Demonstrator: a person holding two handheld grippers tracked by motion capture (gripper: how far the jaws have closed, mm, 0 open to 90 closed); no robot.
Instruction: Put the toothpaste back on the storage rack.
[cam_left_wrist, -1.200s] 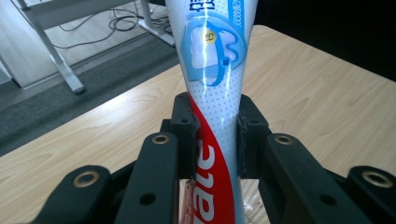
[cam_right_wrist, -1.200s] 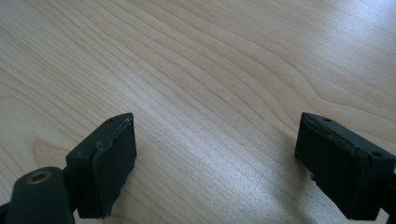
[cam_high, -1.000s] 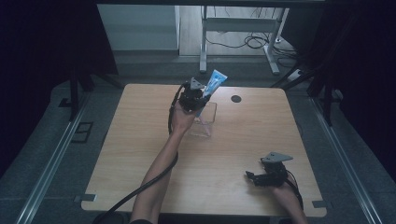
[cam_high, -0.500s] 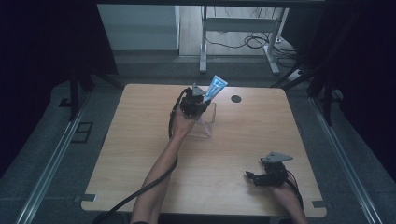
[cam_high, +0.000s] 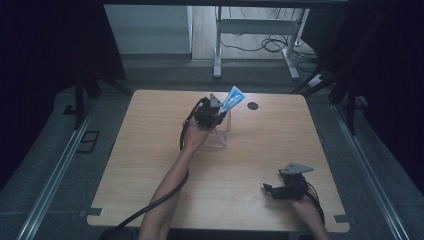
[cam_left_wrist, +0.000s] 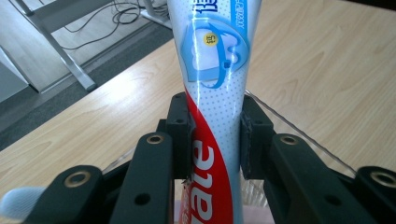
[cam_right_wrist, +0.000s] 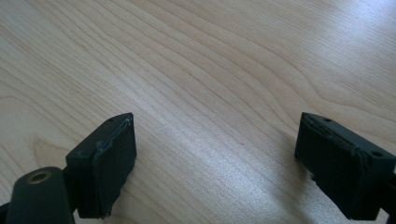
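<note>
While toothpaste tube (cam_left_wrist: 212, 88) stands in clear box (cam_high: 221, 131) near bench (cam_high: 150, 150) twelve o'clock, left gripper (cam_high: 212, 111) jaws pinch it, just easing apart; release pending. Right gripper (cam_high: 281, 191) idle at five o'clock, jaws spread.

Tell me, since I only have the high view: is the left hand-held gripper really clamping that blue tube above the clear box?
Observer: Yes. The left gripper view shows the left hand-held gripper with both pads against a toothpaste tube, though its jaws have just been opening a little.
Operator: And the right one's jaws?
Observer: The right hand-held gripper is open, with bare wooden table between its jaws.
</note>
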